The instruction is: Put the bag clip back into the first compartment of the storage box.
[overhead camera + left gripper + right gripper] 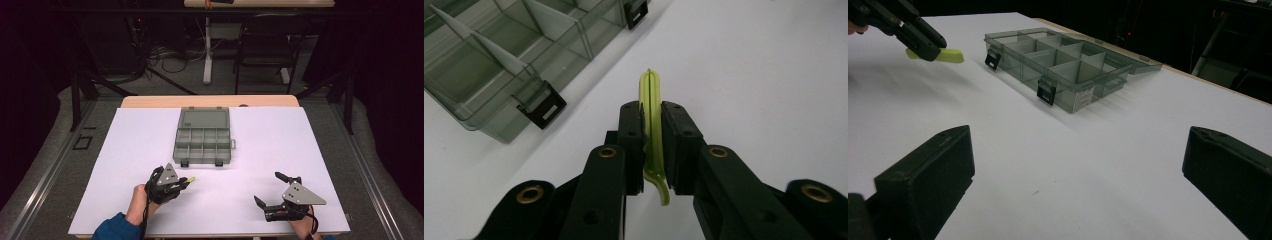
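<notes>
Left gripper (181, 183) clamps a thin yellow-green plastic strip (651, 107), long axis along the jaws, pointing right of the open smoky-grey plastic compartment box (202, 142); right gripper (270, 189) stands open.

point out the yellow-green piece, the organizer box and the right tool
yellow-green piece (651, 95): left gripper view, its tip past the jaws.
organizer box (202, 140): high view, a divider in its open tray.
right tool (267, 189): high view, midway between its spread fingertips.
</notes>
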Action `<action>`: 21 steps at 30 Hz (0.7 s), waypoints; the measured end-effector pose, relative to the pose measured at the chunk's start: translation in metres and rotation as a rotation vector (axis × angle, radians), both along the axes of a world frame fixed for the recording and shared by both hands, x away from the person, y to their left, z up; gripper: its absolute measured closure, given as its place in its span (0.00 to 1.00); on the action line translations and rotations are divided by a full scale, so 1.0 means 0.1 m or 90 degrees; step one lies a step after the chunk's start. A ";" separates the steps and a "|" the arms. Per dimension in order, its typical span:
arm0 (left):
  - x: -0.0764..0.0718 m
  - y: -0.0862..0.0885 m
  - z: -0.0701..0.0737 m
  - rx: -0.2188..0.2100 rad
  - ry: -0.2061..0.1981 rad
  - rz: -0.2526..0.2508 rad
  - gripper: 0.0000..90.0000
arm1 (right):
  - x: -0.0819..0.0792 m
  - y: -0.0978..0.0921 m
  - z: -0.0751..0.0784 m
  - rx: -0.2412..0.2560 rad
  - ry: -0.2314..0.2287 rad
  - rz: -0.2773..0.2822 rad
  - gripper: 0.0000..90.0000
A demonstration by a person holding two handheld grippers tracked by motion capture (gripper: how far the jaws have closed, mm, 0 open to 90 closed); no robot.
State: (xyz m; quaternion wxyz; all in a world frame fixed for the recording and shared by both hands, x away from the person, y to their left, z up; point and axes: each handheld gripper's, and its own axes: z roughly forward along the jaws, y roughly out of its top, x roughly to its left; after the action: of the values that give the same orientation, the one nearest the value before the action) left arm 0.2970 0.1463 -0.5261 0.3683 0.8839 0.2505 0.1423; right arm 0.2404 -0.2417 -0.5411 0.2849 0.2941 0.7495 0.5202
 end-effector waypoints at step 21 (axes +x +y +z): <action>0.10 0.05 0.19 -0.004 -0.025 0.022 0.89 | 0.02 0.01 -0.01 -0.003 0.003 -0.004 0.00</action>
State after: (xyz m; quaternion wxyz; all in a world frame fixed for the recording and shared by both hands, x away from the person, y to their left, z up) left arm 0.3066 0.1515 -0.5070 0.3735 0.8753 0.2591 0.1652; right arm 0.2424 -0.2408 -0.5421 0.2855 0.2970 0.7504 0.5169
